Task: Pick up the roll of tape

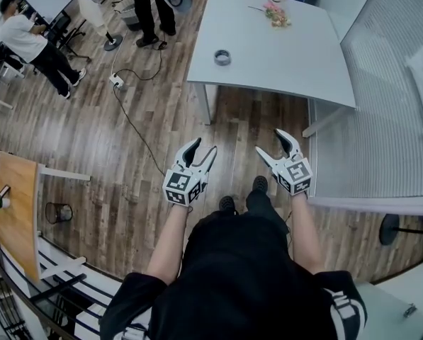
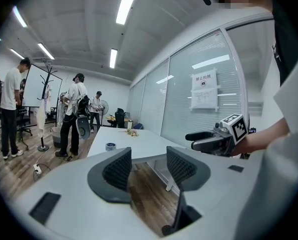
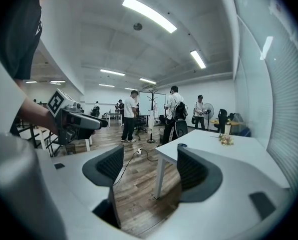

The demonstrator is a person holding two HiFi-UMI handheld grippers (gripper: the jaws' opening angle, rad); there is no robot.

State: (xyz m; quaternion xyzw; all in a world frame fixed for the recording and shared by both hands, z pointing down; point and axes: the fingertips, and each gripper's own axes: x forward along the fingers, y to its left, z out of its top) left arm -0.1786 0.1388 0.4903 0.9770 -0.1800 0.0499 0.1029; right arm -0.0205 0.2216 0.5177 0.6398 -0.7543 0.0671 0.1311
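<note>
Left tongs (image 1: 204,146) and right tongs (image 1: 269,142), both released and empty, hung well apart from the small dark grey roll of tape (image 1: 222,57) lying flat on the far pale grey bench (image 1: 289,55). Likely hazard: an off-centre pinch would skid the low ring across the smooth top.

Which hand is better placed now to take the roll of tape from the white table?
Left, by a little. Both tongs are open, empty and far from the table. In the head view the roll of tape lies nearer the line of the left tongs than of the right tongs.
</note>
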